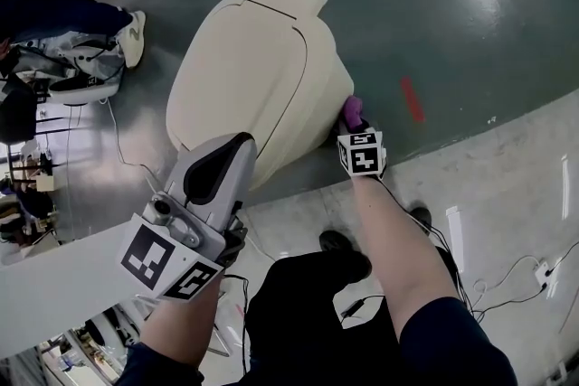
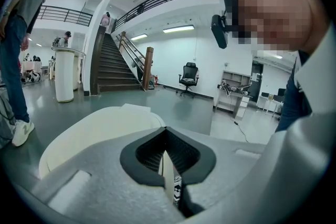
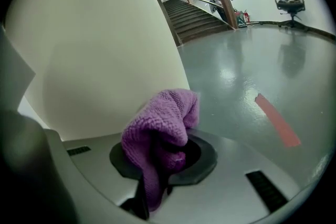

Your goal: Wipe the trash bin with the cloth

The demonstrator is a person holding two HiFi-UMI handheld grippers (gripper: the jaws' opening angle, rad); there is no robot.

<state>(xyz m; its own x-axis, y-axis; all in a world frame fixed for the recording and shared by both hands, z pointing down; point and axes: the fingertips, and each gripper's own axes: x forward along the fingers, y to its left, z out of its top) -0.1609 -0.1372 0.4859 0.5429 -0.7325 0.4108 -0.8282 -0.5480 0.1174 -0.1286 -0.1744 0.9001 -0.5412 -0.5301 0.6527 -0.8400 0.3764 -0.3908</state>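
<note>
A cream trash bin with a closed lid stands on the grey floor in the head view. My right gripper is down at the bin's right side, shut on a purple cloth that rests against the wall. The right gripper view shows the cloth bunched in the right gripper, with the bin's wall just behind it. My left gripper hovers over the bin's near edge, its jaws together with nothing between them. In the left gripper view, the left gripper points across the bin's lid.
A standing person's shoe is left of the bin. A red tape mark lies on the floor to the right, and cables run across the pale floor strip. A staircase, a white pillar and an office chair stand far off.
</note>
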